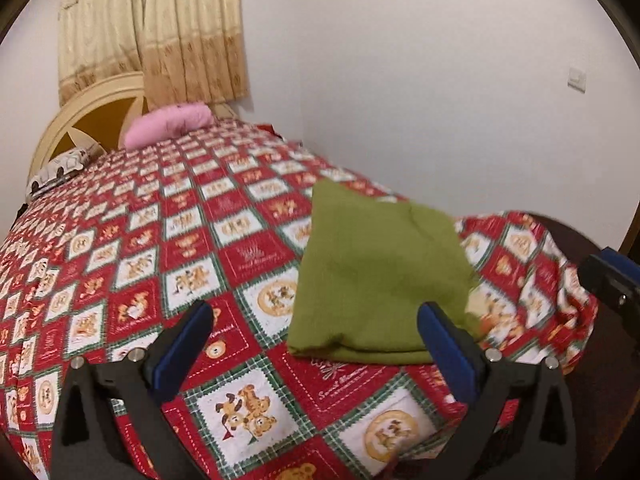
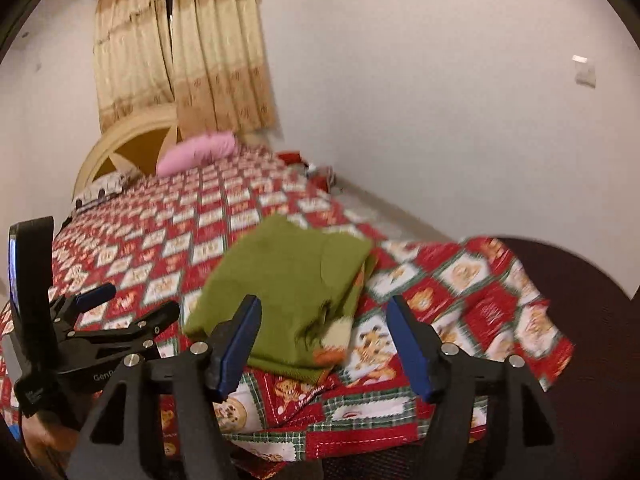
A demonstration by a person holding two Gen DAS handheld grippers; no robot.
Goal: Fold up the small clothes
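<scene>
Nearest, both tools hang above the foot of the bed with nothing in them — the left gripper spread wide, the right gripper with its jaws apart too, pads clear of the cloth. Just beyond their tips the green garment lies folded into a neat packet on the red patchwork bedspread, near the right edge. To me the fold looks finished and let go; next would be setting it aside or fetching another piece. Farther off — a pink pillow, the headboard, beige curtains.
</scene>
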